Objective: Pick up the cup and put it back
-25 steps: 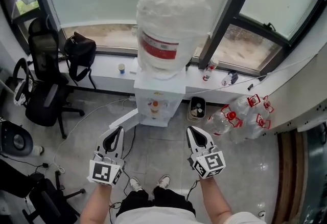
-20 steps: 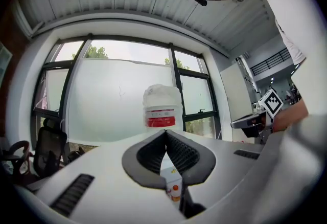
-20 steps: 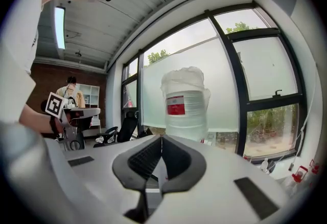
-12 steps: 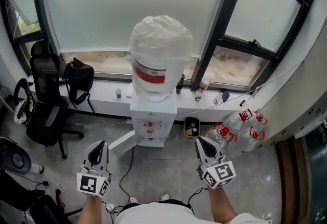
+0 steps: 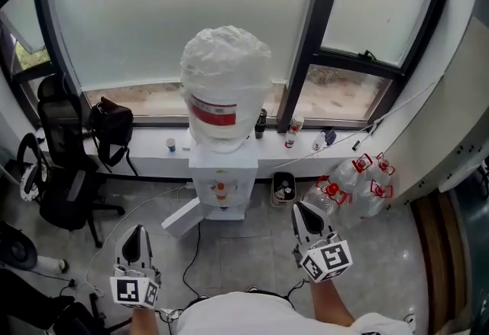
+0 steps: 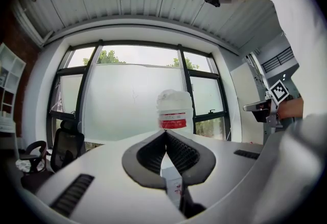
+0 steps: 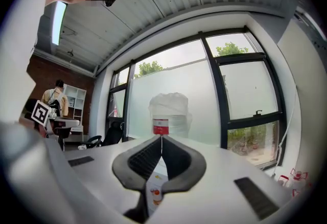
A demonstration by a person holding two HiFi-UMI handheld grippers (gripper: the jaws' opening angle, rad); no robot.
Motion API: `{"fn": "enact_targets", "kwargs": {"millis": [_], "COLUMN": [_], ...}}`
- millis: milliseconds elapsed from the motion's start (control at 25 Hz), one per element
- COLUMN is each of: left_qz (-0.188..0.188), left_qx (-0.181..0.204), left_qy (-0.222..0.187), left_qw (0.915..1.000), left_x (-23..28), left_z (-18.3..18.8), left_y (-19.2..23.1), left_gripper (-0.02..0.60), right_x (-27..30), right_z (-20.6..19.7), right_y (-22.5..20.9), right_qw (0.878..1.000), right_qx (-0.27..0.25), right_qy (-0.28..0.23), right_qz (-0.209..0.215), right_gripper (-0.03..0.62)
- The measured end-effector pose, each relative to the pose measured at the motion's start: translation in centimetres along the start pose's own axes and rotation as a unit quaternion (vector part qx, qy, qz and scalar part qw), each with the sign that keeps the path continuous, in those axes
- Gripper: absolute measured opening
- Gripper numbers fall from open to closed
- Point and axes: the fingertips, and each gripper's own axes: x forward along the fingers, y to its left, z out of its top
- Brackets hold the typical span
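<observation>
White cup (image 5: 170, 144) stands on the sill (image 5: 149, 151), well ahead of the left gripper (image 5: 136, 238); that and the right gripper (image 5: 304, 217) are both clenched empty, so pickup and return remain

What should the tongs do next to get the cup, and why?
Probably step closer and reach the left tongs toward the cup on the windowsill: those tongs are shut, empty and far away, and the cup stands on their side of the water cooler.
</observation>
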Motion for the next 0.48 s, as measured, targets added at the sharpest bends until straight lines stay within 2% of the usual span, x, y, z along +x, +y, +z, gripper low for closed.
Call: {"fn": "enact_targets", "kwargs": {"millis": [120, 240, 480], "left_qz": [-0.001, -0.001, 0.003], "left_qx": [0.005, 0.000, -0.007], "left_qy": [-0.003, -0.014, -0.015], "left_qw": [1.0000, 0.9999, 0.9999], "left_x": [-0.2, -0.1, -1.2], "left_z": [0.0, 0.1, -0.3], "left_y": [-0.4, -0.6, -0.6], "left_gripper": [0.023, 0.023, 0.023], "right_x": [1.1, 1.6, 1.4], "right_z": [1.7, 2.3, 1.7], "right_y": [1.6, 1.9, 2.9], "right_qw": [0.999, 0.999, 0.999], "right_qx": [-0.019, -0.021, -0.023], "right_qy": [-0.021, -0.032, -0.021], "right_qz": [0.022, 0.026, 0.031], "right_gripper": [0.021, 0.021, 0.021]}}
